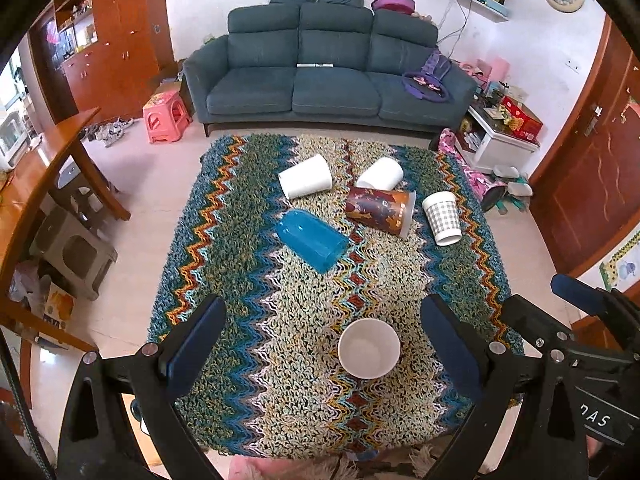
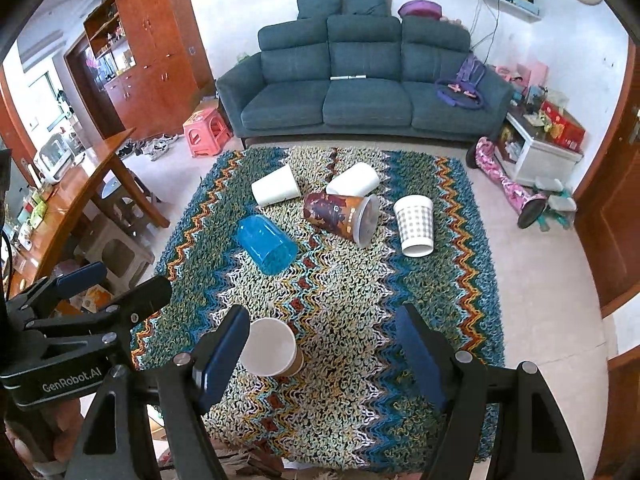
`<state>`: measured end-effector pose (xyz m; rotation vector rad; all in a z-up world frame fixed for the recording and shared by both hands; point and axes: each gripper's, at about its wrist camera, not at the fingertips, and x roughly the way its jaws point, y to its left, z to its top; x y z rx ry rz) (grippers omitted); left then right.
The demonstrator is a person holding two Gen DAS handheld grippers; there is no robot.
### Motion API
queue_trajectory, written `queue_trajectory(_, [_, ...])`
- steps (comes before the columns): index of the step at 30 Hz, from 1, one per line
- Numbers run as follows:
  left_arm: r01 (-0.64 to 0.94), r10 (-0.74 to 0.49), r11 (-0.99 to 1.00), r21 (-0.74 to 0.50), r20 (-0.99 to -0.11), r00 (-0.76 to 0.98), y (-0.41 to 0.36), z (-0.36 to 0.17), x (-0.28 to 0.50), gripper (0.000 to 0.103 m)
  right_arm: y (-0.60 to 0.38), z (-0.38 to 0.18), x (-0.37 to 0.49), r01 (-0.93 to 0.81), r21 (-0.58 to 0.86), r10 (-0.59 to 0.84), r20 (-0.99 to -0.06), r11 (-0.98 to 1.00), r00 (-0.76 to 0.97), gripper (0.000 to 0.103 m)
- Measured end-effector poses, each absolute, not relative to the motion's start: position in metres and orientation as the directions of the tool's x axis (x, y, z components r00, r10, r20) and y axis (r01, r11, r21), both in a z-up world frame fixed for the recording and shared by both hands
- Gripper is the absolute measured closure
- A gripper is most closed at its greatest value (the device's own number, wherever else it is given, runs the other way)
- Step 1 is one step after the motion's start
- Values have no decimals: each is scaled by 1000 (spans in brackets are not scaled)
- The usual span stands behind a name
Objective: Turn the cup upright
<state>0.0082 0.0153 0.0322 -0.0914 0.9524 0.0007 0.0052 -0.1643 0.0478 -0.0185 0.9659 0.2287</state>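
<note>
A paper cup (image 1: 369,348) stands upright on the zigzag rug (image 1: 280,380), mouth up; it also shows in the right wrist view (image 2: 269,347). Farther off lie a blue cup (image 1: 311,239), two white cups (image 1: 306,181) (image 1: 380,174), a brown printed cup (image 1: 380,209) and a grey checked cup (image 1: 442,217), which stands mouth down. My left gripper (image 1: 324,356) is open and empty above the upright cup. My right gripper (image 2: 324,348) is open and empty, its left finger (image 2: 224,352) beside the upright cup.
A teal sofa (image 1: 328,76) stands behind the rug. A pink stool (image 1: 166,116) and a wooden table (image 1: 44,160) are at the left. A white low cabinet (image 1: 500,140) and a wooden door (image 1: 592,184) are at the right. Bare tiled floor surrounds the rug.
</note>
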Motion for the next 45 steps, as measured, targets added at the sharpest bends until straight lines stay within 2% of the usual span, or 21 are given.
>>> queue_trajectory(45, [-66, -16, 995, -69, -797, 603, 6, 47, 5, 4, -173, 66, 8, -147, 53, 132, -789, 988, 600, 27])
